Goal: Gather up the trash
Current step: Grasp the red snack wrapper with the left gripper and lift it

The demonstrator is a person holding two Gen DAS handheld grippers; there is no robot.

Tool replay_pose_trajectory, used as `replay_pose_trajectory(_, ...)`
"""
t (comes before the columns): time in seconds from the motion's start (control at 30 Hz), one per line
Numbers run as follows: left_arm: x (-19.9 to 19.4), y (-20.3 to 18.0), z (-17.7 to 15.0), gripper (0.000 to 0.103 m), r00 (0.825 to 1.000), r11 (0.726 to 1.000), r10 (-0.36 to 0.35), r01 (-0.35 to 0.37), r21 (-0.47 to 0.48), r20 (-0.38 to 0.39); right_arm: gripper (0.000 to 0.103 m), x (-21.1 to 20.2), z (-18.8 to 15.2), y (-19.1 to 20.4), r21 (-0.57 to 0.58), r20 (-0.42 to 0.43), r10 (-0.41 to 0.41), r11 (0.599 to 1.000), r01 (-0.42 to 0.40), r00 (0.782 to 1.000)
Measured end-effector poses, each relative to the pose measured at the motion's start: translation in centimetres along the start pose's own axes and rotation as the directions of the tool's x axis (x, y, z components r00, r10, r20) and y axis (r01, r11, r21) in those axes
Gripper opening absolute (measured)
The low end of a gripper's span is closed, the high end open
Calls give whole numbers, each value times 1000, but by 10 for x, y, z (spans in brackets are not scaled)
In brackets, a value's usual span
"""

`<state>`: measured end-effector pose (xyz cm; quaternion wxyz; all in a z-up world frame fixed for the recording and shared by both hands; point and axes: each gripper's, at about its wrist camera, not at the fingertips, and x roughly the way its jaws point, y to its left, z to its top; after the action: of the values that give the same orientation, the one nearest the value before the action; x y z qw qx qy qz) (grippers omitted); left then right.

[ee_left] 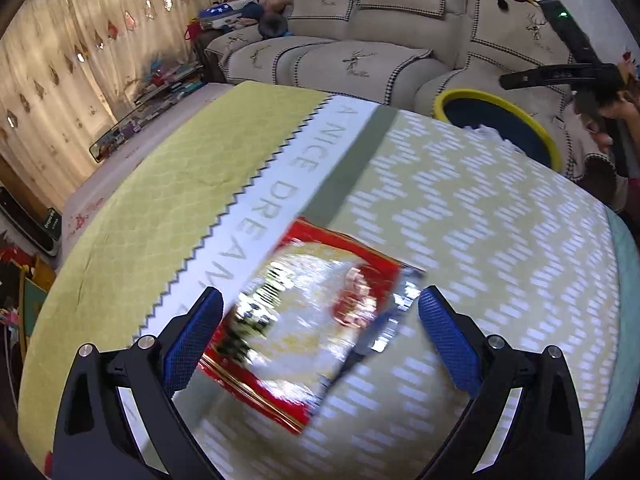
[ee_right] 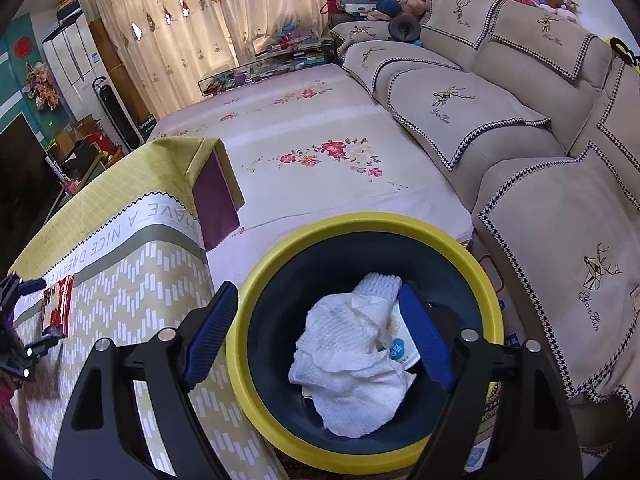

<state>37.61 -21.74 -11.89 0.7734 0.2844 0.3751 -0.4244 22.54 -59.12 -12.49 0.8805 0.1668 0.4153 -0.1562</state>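
Red and gold snack wrapper (ee_left: 304, 332) lies flat on the yellow-patterned tablecloth (ee_left: 480, 240), between the spread, released fingers of the left gripper (ee_left: 320, 320). Beside the table, the yellow-rimmed bin (ee_right: 256, 344) holds crumpled white tissue (ee_right: 348, 360); the right gripper (ee_right: 320, 328) hangs above it, fingers apart, gripping nothing.

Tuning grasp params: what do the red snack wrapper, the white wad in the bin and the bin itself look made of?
Snack wrapper: thin glossy plastic film, likely foil-lined; silver torn edge, glare.
White wad: soft embossed tissue or paper towel; dimpled texture, crumpled folds.
Bin: probably rigid moulded plastic, matte yellow rim, dark blue inside; smooth, even surface.
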Motion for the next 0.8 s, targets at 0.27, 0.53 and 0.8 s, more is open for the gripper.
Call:
replay_pose_trajectory(0.27,18,18,6,97,991,992,-124,124,4,-44,78,5,2,9,-19,-18,13,1000,-13,1000)
replay_pose_trajectory(0.53,1,15,1,43,994,994,-106,105,-12,-36,78,8,-3,6,-4,-24,42,999,-42,999)
replay_pose_trajectory(0.8,-16,-18,9,21,998,997,-55,53,-52,-36,78,-8,-10,-8,16,5,79,997,-79,997)
